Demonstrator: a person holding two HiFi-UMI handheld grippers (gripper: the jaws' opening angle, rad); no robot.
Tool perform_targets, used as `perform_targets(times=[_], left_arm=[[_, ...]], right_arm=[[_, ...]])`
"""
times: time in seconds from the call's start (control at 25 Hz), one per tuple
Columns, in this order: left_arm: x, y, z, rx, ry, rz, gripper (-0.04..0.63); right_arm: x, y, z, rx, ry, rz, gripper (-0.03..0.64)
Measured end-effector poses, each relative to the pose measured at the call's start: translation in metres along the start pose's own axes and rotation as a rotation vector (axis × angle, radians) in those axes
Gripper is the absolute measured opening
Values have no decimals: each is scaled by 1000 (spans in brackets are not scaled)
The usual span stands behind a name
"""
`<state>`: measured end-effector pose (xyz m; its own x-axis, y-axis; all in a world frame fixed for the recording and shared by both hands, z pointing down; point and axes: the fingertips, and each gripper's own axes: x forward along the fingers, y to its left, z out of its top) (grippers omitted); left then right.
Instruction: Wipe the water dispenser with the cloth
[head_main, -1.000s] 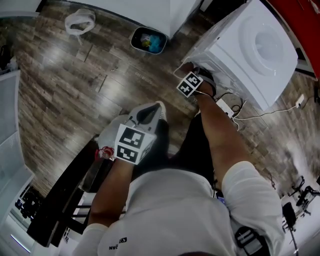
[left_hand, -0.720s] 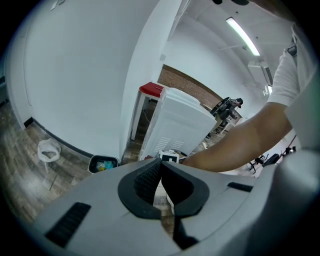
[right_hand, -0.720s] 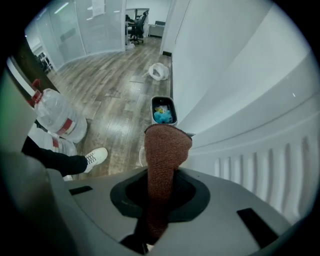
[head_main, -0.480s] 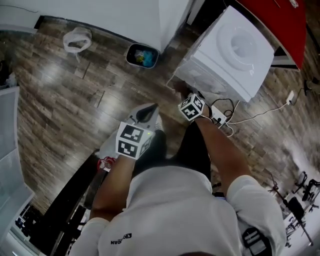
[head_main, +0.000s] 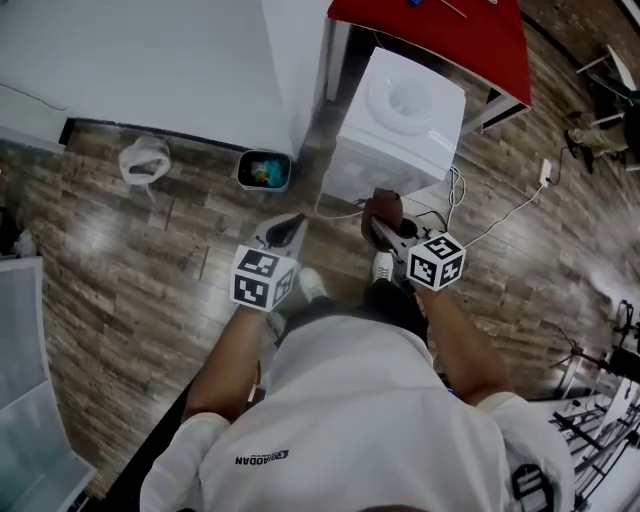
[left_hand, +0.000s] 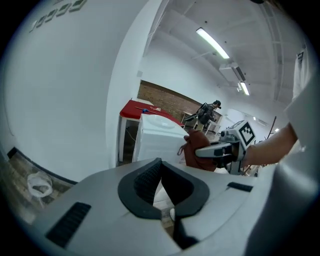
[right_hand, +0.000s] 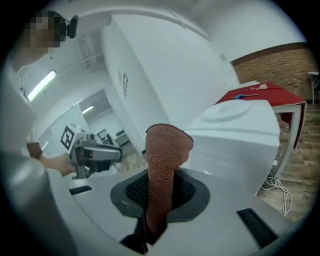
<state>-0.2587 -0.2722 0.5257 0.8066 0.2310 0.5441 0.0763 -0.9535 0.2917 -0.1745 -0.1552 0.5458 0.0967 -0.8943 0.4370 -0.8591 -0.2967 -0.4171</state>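
Contact with the white box-shaped water dispenser (head_main: 405, 120) is broken: the reddish-brown terry cloth (right_hand: 167, 145), clamped in the right gripper (right_hand: 160, 195), is now held clear of it. The left gripper (left_hand: 161, 182) is closed and empty; wiping is judged paused.

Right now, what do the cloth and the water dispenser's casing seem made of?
The cloth: rust-brown woven or knitted textile, matte, with a nubby looped texture, perhaps microfibre. The water dispenser: white casing, smooth with a faint sheen and a moulded top recess, likely plastic.
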Motion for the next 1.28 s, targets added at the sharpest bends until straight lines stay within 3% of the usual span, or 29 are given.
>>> perform_targets(times=[0.16,0.48,0.84,1.0,1.28], left_arm=[[-7,-17,19,5,-52,-15,-11],[-6,-75,41,3,-112,13,-11],[-9,-139,43,-13,-165,115,-11],[-11,-169,27,-5,-147,141,-11],[-13,-191,-17,-58,-105,193,-11]], right_arm=[[-42,6,41,7,-110,-12,54],[-127,-10,61,-10,-157,-56,54],[-202,-23,30,-89,-120,-35,54],[-225,-28,4,-73,-101,-26,54],[-251,-37,-41,-53,-63,-25,54]])
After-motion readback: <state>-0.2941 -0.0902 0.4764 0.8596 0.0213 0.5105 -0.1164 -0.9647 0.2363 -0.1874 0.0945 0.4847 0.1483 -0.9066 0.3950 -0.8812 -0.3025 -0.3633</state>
